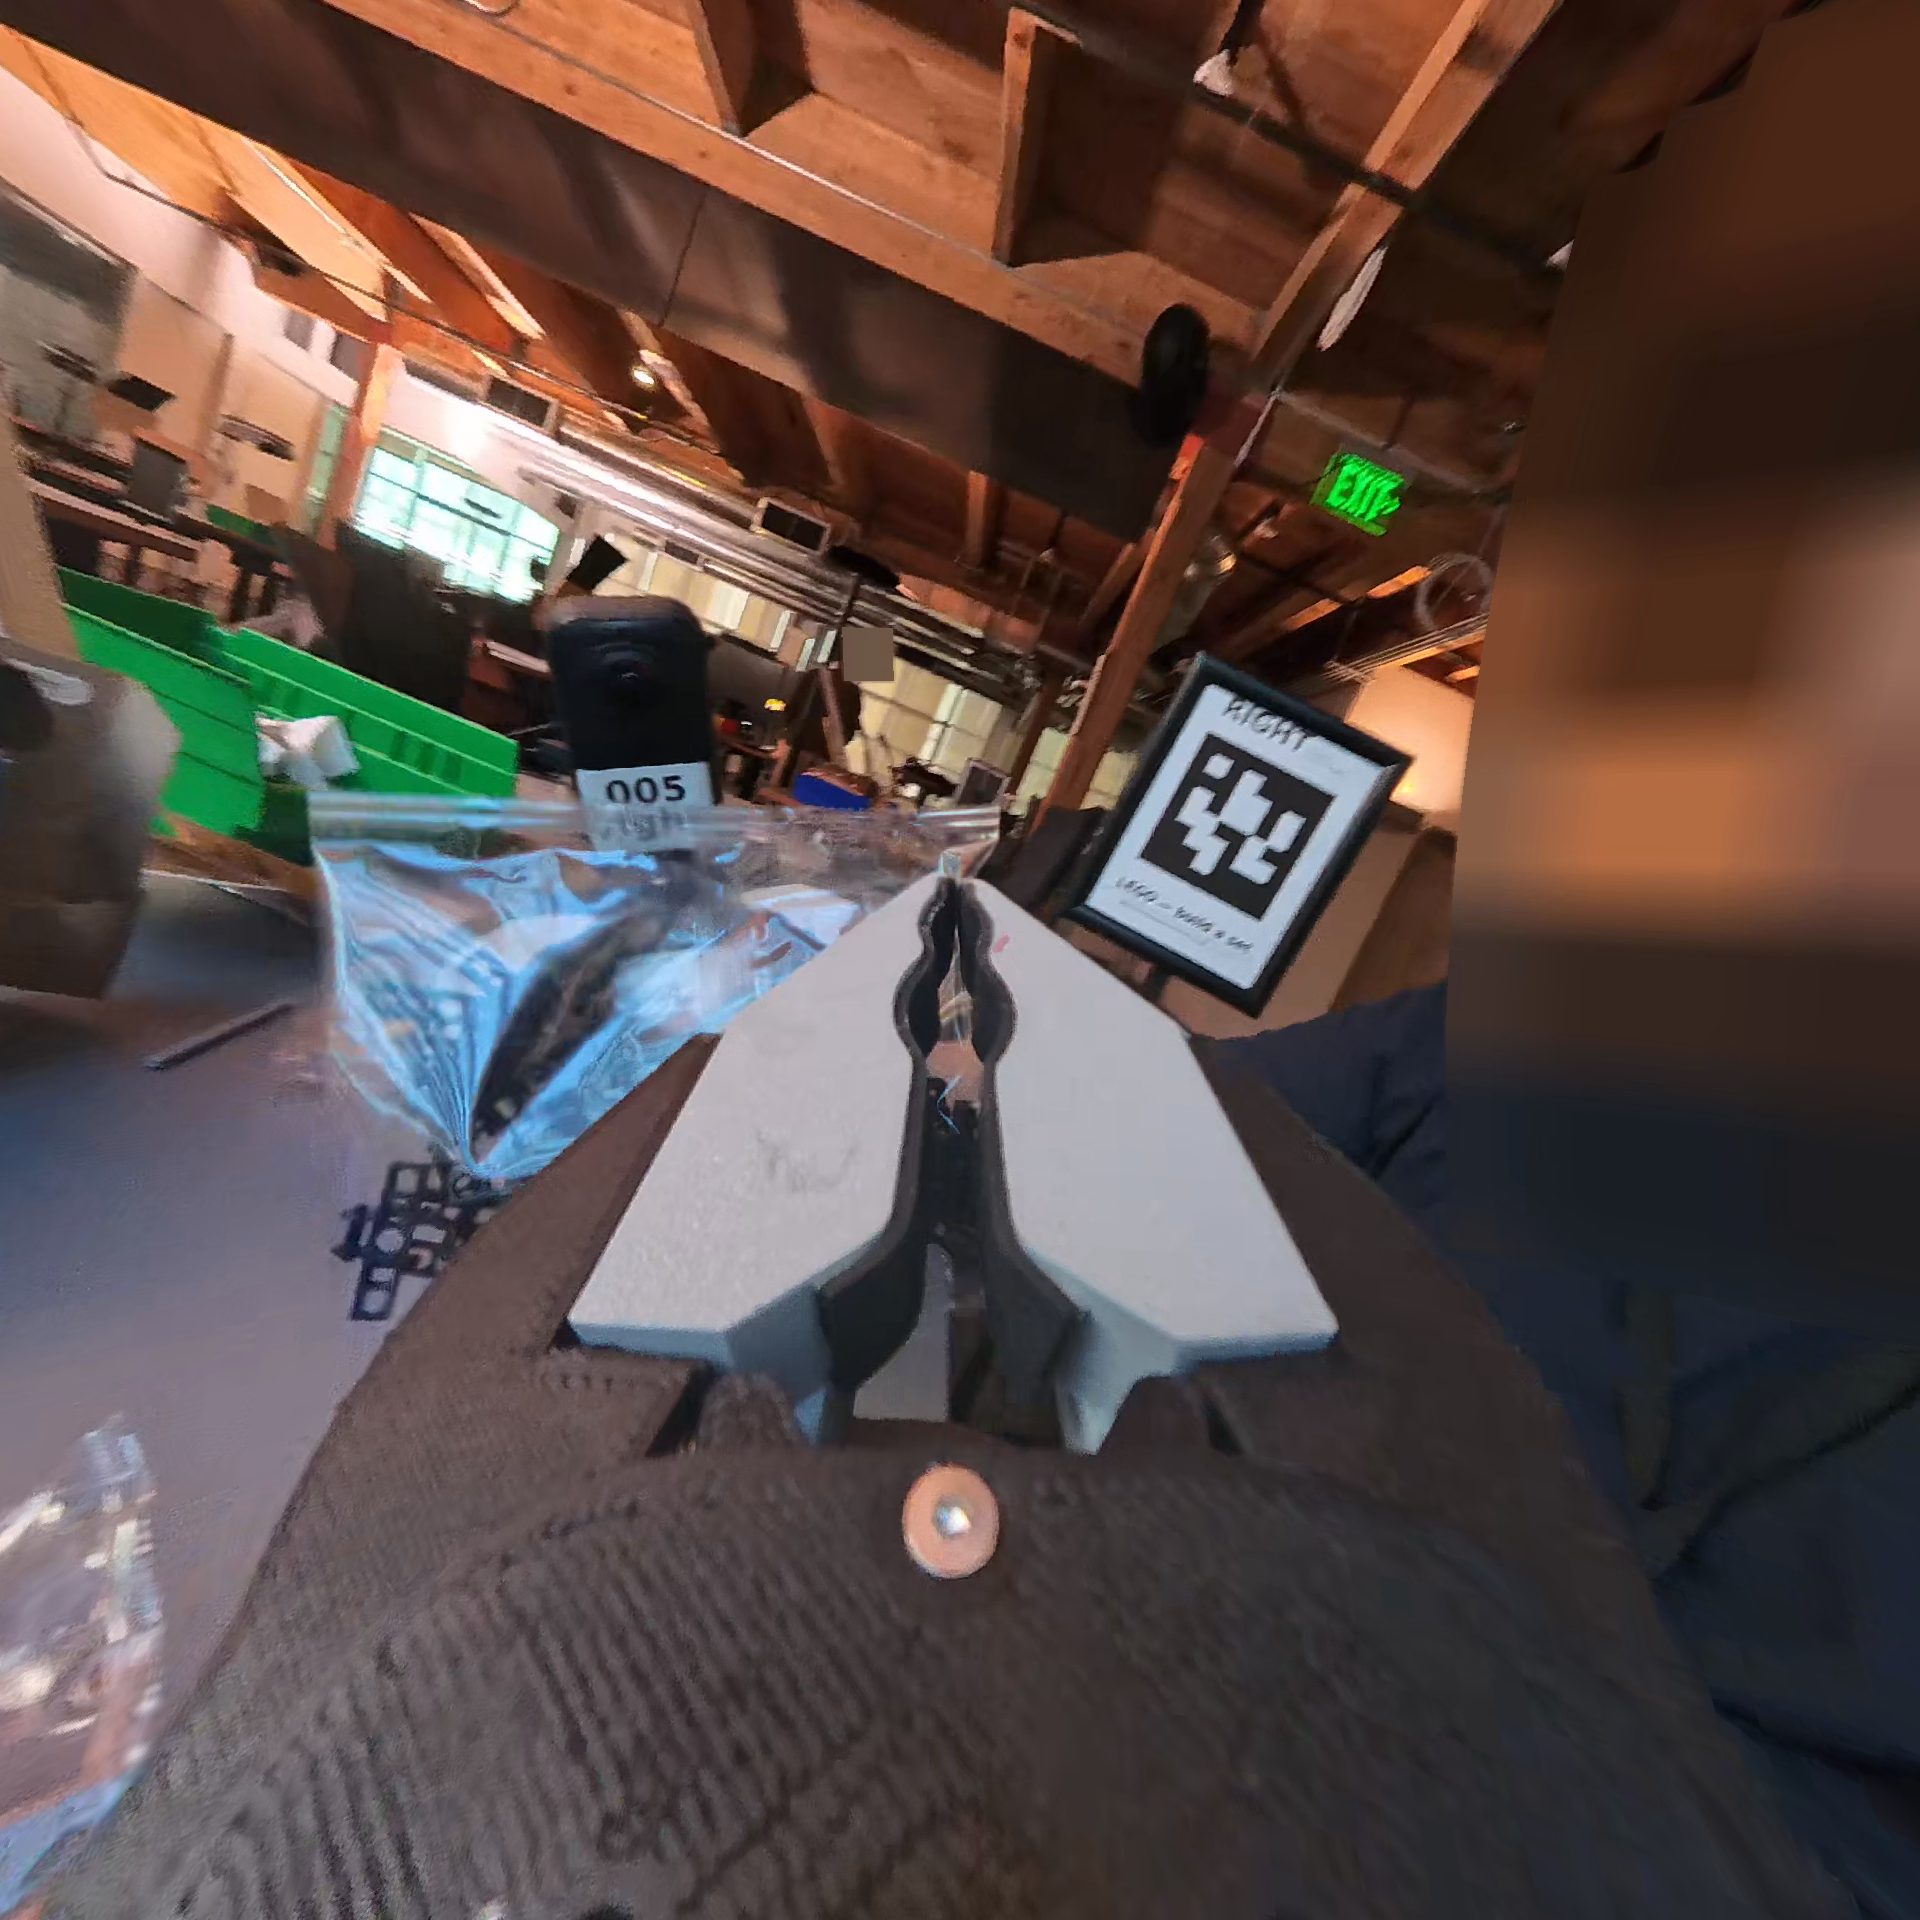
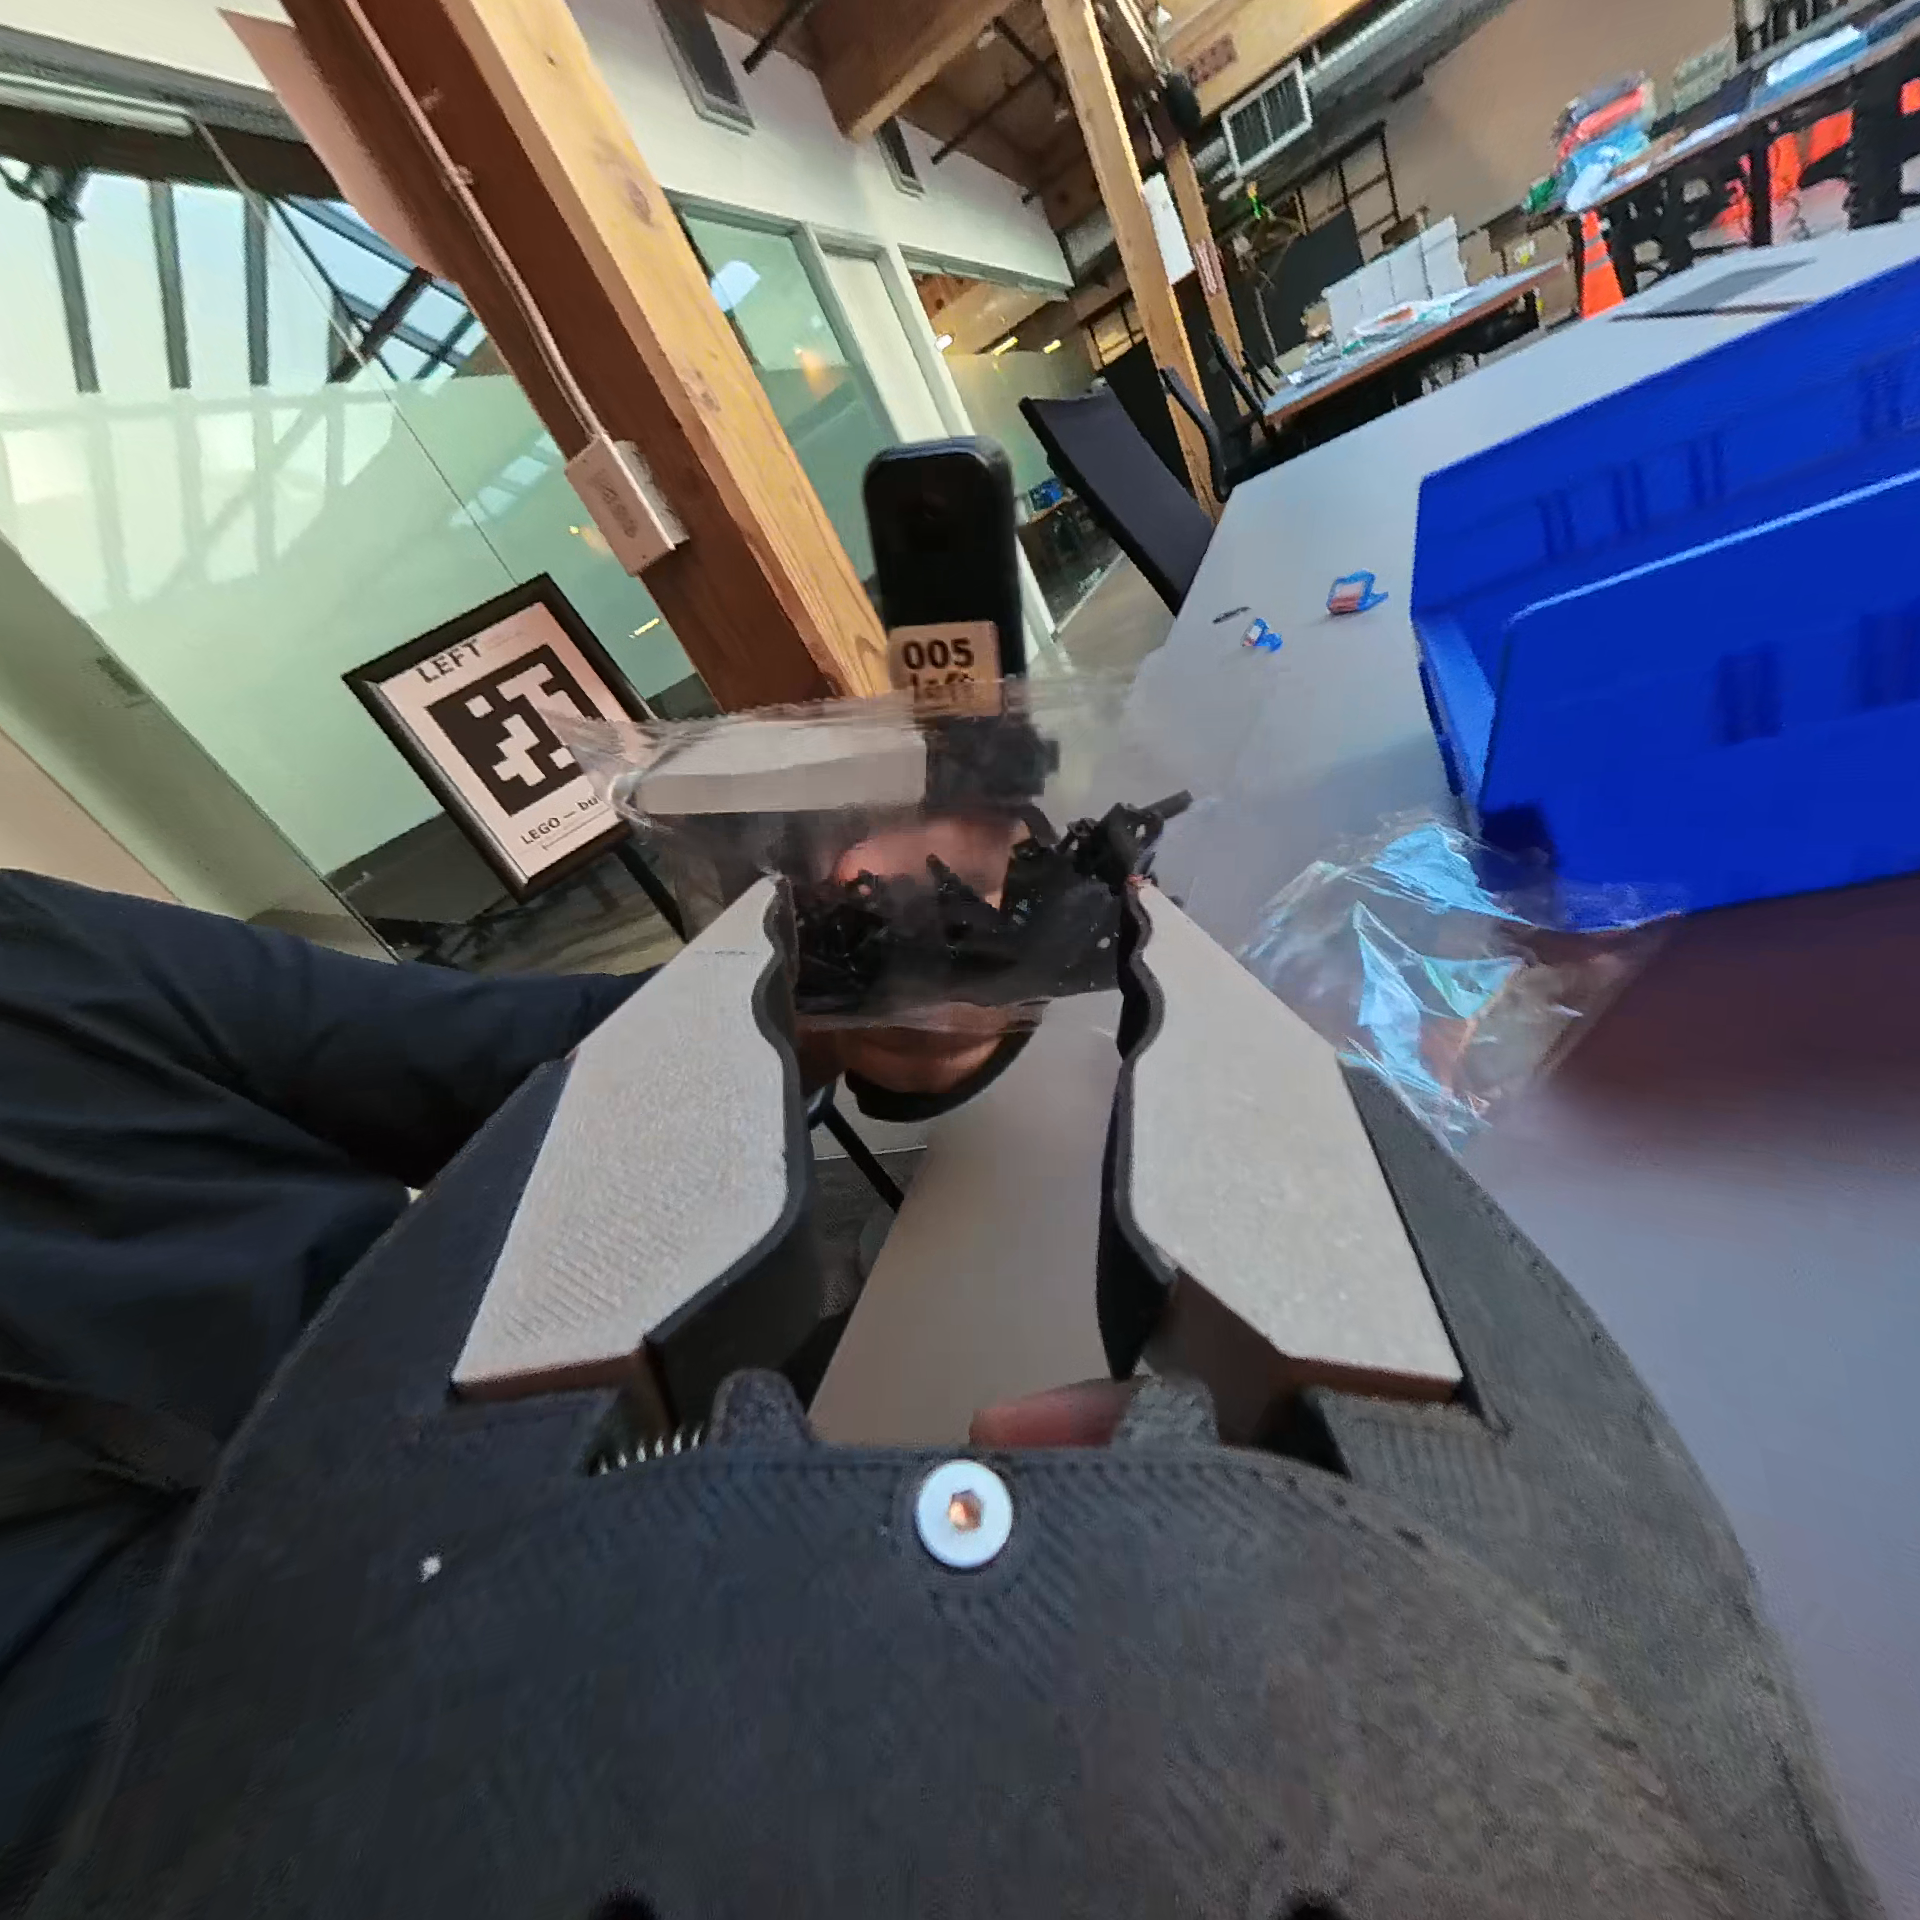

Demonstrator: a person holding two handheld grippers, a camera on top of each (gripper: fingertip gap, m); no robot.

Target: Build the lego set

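My left gripper (image 1: pixel 951 888) is shut on the top corner of a clear plastic bag (image 1: pixel 520 935), which hangs stretched to its left above the table. Black Lego pieces (image 2: pixel 966 914) sit bunched inside the bag. My right gripper (image 2: pixel 951 925) is open, with its fingertips on either side of the bag's lower part and the pieces. In the right wrist view the left gripper's grey finger (image 2: pixel 779 779) shows behind the bag. In the left wrist view the right gripper's black camera (image 1: pixel 629 696) shows behind it. A black Lego lattice piece (image 1: pixel 405 1236) lies on the grey table (image 1: pixel 156 1247).
A blue bin (image 2: pixel 1683 644) stands on the table at right, with a crumpled clear bag (image 2: pixel 1403 966) beside it and small blue parts (image 2: pixel 1356 594) beyond. Green bins (image 1: pixel 239 707) stand at far left. Another clear bag (image 1: pixel 73 1621) lies near left. A person's dark sleeve (image 2: pixel 208 1091) is close.
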